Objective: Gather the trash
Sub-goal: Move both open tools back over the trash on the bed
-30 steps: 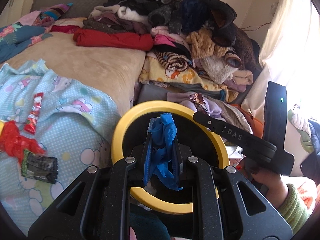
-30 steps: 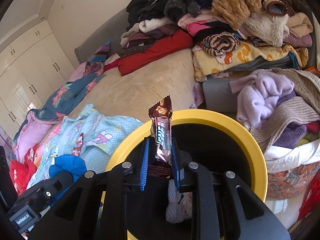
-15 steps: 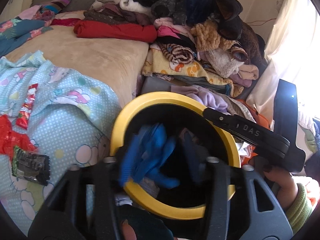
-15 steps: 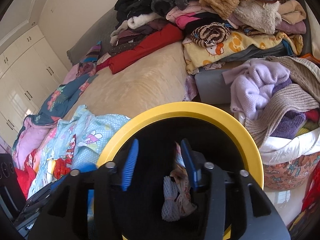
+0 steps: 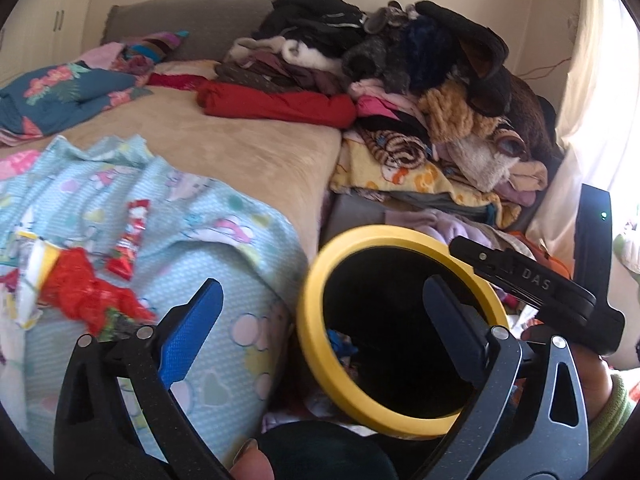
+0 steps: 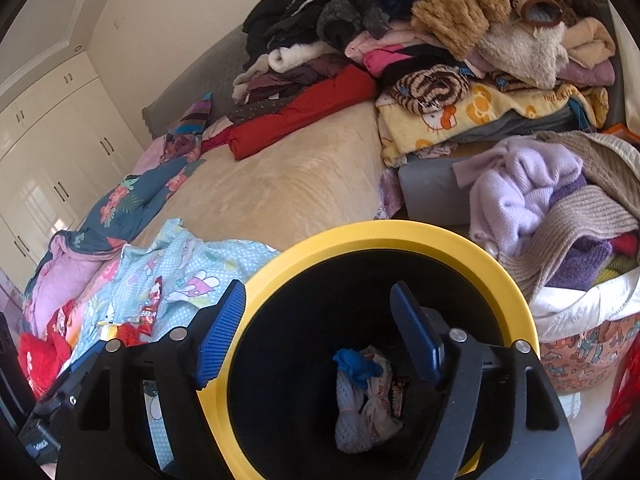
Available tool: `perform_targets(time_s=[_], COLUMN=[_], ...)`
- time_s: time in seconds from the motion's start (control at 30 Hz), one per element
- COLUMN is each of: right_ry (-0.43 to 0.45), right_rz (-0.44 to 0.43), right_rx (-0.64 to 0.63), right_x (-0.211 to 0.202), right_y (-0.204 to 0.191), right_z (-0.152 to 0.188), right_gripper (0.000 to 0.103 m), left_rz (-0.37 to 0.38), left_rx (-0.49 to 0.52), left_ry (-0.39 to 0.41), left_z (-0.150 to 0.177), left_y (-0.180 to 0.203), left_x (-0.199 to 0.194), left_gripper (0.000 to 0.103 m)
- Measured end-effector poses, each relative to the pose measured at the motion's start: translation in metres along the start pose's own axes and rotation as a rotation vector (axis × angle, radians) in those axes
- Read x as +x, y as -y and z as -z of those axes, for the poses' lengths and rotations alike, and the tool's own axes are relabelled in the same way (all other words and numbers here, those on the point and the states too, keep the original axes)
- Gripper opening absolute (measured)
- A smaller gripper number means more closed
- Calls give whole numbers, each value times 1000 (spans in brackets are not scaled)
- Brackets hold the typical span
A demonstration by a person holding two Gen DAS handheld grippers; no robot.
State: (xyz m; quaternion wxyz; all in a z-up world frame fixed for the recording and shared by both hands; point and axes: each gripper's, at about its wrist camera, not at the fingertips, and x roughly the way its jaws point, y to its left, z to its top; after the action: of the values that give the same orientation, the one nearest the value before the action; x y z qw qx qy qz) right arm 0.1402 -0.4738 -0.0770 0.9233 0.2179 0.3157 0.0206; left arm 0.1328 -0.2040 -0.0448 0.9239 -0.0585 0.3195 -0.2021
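A black bin with a yellow rim (image 5: 320, 264) (image 6: 384, 232) stands beside the bed. Inside lie a blue glove (image 6: 356, 364), a brown candy wrapper (image 6: 398, 394) and white netting (image 6: 352, 412). My left gripper (image 5: 324, 320) is open and empty, straddling the bin's left rim. My right gripper (image 6: 320, 332) is open and empty over the bin mouth. On the light blue blanket (image 5: 224, 248) lie a red candy wrapper (image 5: 130, 240) (image 6: 151, 310), crumpled red plastic (image 5: 80, 292) and a dark green wrapper (image 5: 120, 324), partly hidden by my left gripper.
A tall pile of clothes (image 5: 420, 92) (image 6: 460, 40) fills the far right of the bed. A laundry basket with knitwear (image 6: 572, 248) stands right of the bin. A floral duvet (image 5: 60, 96) lies at the far left. White wardrobes (image 6: 48, 140) line the wall.
Both grippers opened over the bin. The blue glove dropped from the left one and the brown candy wrapper from the right one; both now lie inside. The left gripper shifted left.
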Motion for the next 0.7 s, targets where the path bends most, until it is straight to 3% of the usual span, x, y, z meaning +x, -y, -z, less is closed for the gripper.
perform_targets(time_s=[0.37, 0.7], right_ry=[18, 5], right_rz=[-45, -128], right_rx=[-82, -205], right_x=[-4, -6], right_y=[-46, -107], right_z=[6, 23], right_gripper=[77, 79], left_rz=[-83, -148], left_rx=[-16, -90], left_ry=[85, 140], left_z=[-10, -16], left_y=[-32, -77], left_x=[-27, -52], left_gripper=[92, 92])
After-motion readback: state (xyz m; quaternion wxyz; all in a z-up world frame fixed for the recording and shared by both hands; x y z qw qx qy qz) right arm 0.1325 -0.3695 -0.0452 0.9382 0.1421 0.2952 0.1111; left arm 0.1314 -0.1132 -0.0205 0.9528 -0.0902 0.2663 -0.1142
